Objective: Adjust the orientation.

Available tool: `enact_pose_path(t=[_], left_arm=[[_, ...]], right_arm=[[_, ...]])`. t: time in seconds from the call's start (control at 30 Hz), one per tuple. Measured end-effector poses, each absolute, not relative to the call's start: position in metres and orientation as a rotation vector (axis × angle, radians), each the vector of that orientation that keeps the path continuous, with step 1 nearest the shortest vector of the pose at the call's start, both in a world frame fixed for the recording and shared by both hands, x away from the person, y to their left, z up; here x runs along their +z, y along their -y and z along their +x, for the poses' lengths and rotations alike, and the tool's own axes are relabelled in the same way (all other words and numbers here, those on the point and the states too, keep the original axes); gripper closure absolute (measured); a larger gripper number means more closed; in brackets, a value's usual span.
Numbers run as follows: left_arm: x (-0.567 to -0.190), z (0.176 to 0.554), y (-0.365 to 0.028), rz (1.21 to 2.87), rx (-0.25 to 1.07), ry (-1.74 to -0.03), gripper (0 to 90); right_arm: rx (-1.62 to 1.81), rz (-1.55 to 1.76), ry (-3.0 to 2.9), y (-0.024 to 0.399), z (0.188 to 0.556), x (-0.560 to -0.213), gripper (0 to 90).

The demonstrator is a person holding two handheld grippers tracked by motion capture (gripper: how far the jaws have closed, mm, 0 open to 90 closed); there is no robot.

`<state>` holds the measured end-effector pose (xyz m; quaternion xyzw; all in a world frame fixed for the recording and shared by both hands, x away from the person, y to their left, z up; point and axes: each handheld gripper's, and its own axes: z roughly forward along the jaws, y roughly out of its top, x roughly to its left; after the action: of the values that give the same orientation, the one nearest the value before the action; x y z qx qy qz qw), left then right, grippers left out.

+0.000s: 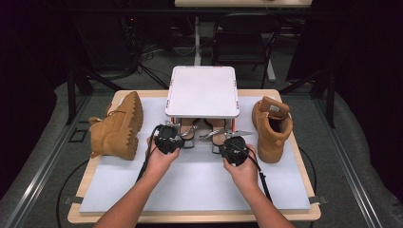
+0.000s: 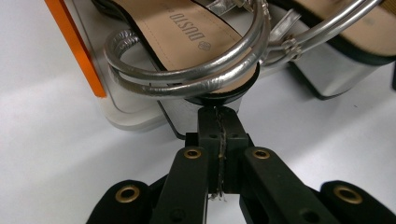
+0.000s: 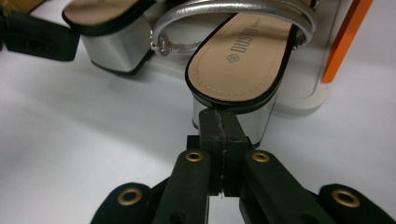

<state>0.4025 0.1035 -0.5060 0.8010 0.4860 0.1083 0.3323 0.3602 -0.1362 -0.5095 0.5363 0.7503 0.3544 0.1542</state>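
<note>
Currently, both my grippers are fully closed, gripping nothing. Left gripper [image 1: 167, 138] meets the left sandal [image 2: 187, 42] heel; right gripper [image 1: 234, 149] meets the right sandal [image 3: 243, 60] heel. Sandals sit under the white rack [image 1: 202, 92], between tan boots, on the white mat [image 1: 199, 185].

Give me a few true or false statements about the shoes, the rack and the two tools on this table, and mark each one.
1. Both tan boots stand upright. False: the left boot lies on its side with its sole showing, and the right boot stands upright.
2. The left tool is shut, its tips at the heel of a silver sandal. True.
3. The right tool is wide open. False: its jaws are closed together, at the heel of the other silver sandal.
4. The sandals sit under the white rack. True.
5. The rack has green edges. False: they are orange.
</note>
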Motion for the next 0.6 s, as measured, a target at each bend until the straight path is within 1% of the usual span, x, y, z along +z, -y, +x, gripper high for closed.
enact_pose_path(t=[0.13, 0.33, 0.6], left_arm=[[-0.509, 0.407, -0.103, 2.075, 0.286, -1.286, 90.0], [-0.512, 0.412, -0.105, 2.061, 0.28, -1.301, 90.0], [-0.515, 0.416, -0.102, 2.056, 0.275, -1.285, 90.0]], right_arm=[[1.029, 1.554, -2.138, 0.137, 0.368, -0.506, 90.0], [0.989, 1.569, -2.129, 0.133, 0.384, -0.513, 90.0], [1.019, 1.594, -2.108, 0.131, 0.397, -0.516, 90.0]])
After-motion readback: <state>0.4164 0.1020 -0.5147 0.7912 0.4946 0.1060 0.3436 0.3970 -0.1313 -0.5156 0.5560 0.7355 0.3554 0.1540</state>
